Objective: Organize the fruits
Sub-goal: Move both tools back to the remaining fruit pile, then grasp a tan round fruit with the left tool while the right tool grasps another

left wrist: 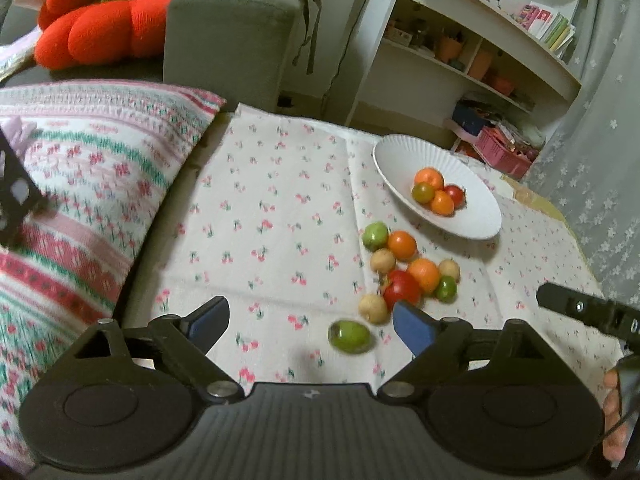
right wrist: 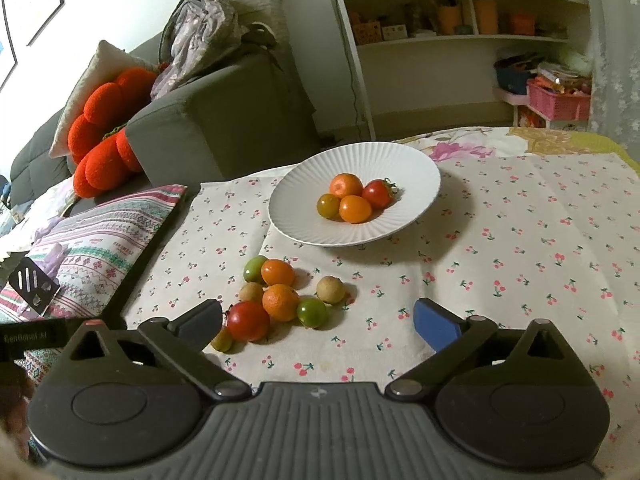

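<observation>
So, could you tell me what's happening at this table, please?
A person is sorting small fruits onto a white plate with two handheld grippers. Four fruits already sit in the plate; a cluster remains on the cherry-print tablecloth. The left gripper and the right gripper are both open and empty. A green fruit lies between the left jaws, ungrasped.

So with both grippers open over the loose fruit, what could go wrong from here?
1. The green fruit between the open left gripper fingers looks motion-blurred, so it may be rolling; closing now could miss it.
2. The red tomato touches an orange fruit in the pile, so the right gripper reaching in may scatter the neighbours.
3. The white plate is shallow; round fruit dropped beside the four already there could roll off.
</observation>
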Demonstrator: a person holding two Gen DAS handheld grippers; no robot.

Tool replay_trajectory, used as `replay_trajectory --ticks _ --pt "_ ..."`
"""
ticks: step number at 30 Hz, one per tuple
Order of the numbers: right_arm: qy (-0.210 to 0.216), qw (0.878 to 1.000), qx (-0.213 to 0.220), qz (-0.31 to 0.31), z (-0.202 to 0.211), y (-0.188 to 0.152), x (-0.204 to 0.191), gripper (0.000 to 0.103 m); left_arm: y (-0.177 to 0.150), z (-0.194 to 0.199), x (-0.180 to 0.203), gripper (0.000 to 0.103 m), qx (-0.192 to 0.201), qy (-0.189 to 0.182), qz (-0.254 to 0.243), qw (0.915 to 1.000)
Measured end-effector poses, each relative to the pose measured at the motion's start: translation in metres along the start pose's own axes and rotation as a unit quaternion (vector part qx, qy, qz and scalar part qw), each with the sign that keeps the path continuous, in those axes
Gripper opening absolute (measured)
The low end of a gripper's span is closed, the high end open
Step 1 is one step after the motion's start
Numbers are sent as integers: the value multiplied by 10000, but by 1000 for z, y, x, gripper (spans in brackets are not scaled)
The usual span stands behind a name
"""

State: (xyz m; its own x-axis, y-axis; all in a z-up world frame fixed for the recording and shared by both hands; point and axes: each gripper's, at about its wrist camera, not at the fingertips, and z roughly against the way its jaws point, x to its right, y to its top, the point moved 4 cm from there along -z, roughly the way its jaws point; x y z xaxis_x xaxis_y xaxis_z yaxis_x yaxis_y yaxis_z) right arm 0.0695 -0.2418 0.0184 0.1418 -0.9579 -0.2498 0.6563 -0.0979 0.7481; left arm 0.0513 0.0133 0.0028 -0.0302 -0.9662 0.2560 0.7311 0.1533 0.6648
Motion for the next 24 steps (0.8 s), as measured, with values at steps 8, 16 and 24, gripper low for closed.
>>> replay_trajectory --ticks 8,16,24 --pt "-48 9998 -188 7 0 -10 -2 102 -33 -7 23 81 -337 -329 -395 9981" --pt "-150 9995 -282 -70 -1 -15 0 102 -66 -21 61 70 -575 -621 -1123 9901" --pt "-154 9992 -378 50 -7 -22 -4 99 -77 -37 68 24 -608 -491 -1361 9876"
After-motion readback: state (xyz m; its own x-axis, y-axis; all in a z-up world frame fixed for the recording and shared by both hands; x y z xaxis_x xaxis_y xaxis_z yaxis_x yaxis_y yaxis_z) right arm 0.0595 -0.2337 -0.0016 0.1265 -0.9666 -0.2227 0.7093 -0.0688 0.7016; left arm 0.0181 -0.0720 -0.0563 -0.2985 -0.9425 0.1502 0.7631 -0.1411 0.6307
